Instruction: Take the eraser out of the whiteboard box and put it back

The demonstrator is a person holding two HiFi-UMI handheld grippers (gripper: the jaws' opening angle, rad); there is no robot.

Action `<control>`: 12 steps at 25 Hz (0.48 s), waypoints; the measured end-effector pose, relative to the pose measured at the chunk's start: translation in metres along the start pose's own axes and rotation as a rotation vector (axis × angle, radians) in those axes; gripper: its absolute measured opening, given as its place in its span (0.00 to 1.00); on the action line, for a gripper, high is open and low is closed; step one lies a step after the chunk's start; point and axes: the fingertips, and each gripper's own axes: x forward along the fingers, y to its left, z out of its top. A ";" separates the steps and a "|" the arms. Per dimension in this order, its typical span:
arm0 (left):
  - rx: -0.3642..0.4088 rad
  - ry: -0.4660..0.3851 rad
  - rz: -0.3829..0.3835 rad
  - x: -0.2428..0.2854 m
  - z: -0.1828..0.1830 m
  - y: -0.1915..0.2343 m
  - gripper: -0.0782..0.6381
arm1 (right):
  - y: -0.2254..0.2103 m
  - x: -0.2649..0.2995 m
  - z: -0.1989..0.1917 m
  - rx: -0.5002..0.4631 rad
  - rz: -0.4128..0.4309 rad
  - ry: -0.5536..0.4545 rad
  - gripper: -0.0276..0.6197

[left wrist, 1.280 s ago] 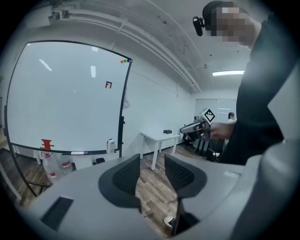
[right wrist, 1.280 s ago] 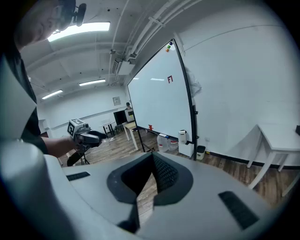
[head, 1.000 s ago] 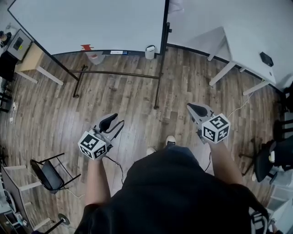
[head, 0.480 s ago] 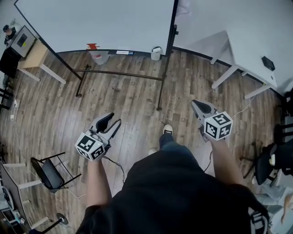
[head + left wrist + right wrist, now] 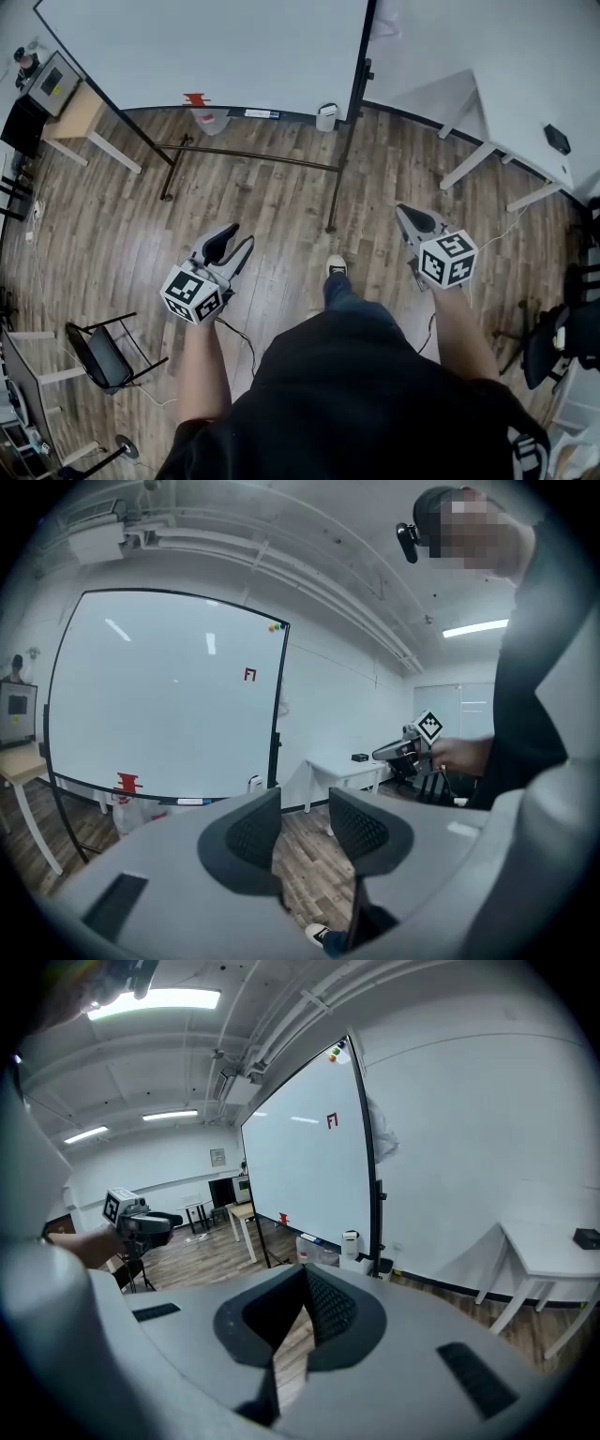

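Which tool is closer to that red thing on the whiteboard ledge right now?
Left. The left tool is over the floor, nearly straight back from the red thing. The right tool is about as far back but well off to its right.

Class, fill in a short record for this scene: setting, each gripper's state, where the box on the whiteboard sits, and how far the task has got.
Setting: wooden floor, whiteboard on a stand, white table to its right
Left gripper: jaws apart, nothing between them
Right gripper: jaws together, holding nothing
White box: at the right end of the whiteboard's lower edge, far from both grippers
Eraser: too small to make out
Task progress: not yet begun; the person stands short of the whiteboard
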 end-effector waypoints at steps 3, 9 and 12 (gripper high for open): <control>0.014 0.018 0.029 0.022 0.004 0.009 0.33 | -0.013 0.013 0.004 -0.004 -0.012 0.000 0.03; 0.030 0.014 0.057 0.066 0.021 0.031 0.33 | -0.043 0.039 0.016 -0.008 -0.040 0.000 0.03; 0.036 0.021 0.065 0.085 0.025 0.042 0.33 | -0.052 0.055 0.021 -0.016 -0.038 0.002 0.03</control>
